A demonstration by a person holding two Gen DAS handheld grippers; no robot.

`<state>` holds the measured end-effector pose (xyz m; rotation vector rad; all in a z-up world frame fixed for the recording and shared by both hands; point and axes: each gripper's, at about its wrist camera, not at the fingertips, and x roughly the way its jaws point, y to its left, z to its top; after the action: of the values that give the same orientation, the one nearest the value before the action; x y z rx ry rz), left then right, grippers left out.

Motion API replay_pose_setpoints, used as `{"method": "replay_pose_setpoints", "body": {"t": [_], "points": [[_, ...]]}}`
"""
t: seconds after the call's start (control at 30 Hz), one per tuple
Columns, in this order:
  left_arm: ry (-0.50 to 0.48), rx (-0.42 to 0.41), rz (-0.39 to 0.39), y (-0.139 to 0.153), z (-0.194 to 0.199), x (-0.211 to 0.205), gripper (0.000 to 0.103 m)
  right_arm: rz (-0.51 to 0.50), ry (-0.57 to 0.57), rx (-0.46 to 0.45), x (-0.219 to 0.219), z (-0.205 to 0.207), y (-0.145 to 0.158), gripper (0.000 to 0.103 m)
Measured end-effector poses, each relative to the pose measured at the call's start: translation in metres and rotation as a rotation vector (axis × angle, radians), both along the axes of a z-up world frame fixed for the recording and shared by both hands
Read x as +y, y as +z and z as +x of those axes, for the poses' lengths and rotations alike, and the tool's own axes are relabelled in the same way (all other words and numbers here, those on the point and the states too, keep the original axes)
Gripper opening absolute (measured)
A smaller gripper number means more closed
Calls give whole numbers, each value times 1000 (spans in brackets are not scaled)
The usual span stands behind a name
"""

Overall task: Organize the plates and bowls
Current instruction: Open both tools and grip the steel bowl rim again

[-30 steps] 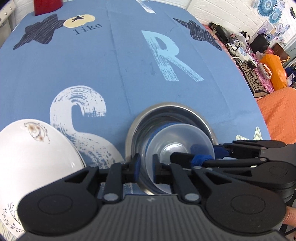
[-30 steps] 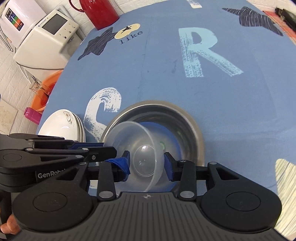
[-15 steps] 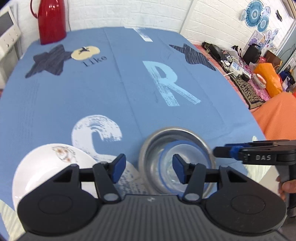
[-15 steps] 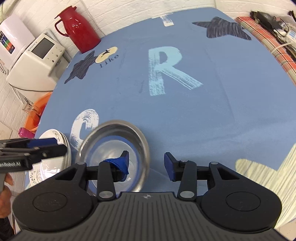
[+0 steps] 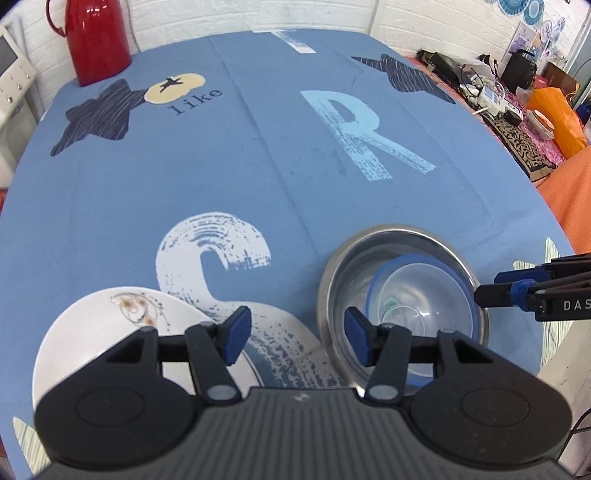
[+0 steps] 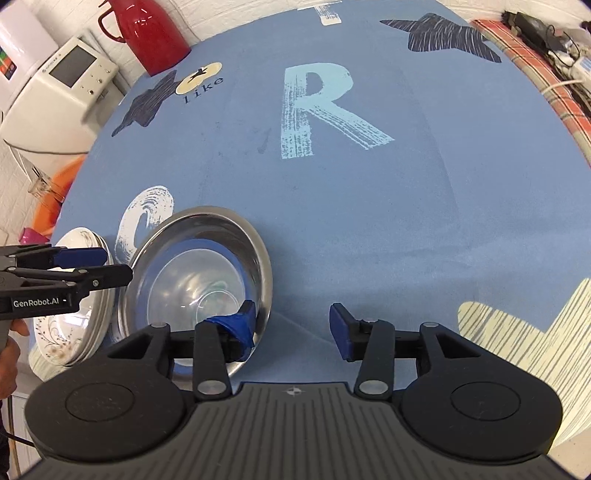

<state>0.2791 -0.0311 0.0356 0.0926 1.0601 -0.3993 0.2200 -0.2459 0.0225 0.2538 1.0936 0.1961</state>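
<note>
A steel bowl point(image 5: 373, 243) point(image 6: 258, 251) sits on the blue tablecloth near the front edge. Nested inside it are a blue-rimmed bowl point(image 5: 413, 260) and a clear plastic bowl point(image 5: 424, 291) point(image 6: 192, 280). To its left lies a stack of white plates point(image 5: 88, 325) point(image 6: 74, 332) with a floral print. My left gripper point(image 5: 295, 338) hangs open above the gap between the plates and the steel bowl, holding nothing. My right gripper point(image 6: 291, 323) is open too, its left pad over the steel bowl's right rim, empty.
A red thermos point(image 5: 98, 37) point(image 6: 155, 33) stands at the table's far left corner, beside a white appliance point(image 6: 55, 85). An orange basin point(image 6: 55, 195) sits off the table's left edge. A cluttered side table point(image 5: 517, 110) lies to the right. A hand point(image 6: 9, 350) holds the left gripper.
The right gripper has let go of the clear bowl, which now rests in the stack. The left gripper, shut on the steel bowl's rim a second ago, has opened. Both have pulled back and up.
</note>
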Motion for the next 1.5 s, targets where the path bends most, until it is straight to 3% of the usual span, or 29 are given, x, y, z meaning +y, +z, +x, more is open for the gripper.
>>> {"method": "replay_pose_setpoints", "body": {"t": [0.5, 0.73, 0.97, 1.07, 1.33, 1.43, 1.5], "points": [[-8, 45, 2, -17, 10, -4, 55, -59, 19, 69, 16, 17, -21, 34], [-3, 47, 12, -22, 14, -5, 55, -136, 70, 63, 26, 20, -23, 39], [-16, 38, 8, -24, 15, -4, 55, -126, -4, 4, 25, 12, -23, 40], [-11, 49, 0, -24, 16, -3, 54, -130, -11, 28, 25, 17, -21, 40], [-4, 76, -16, -28, 17, -4, 47, 42, -58, 23, 12, 5, -25, 28], [-2, 104, -35, -32, 17, -5, 39, 87, -67, 21, 9, 2, -27, 21], [-24, 128, -82, -32, 16, -6, 10, 93, -54, 13, 14, 1, -28, 13]]}}
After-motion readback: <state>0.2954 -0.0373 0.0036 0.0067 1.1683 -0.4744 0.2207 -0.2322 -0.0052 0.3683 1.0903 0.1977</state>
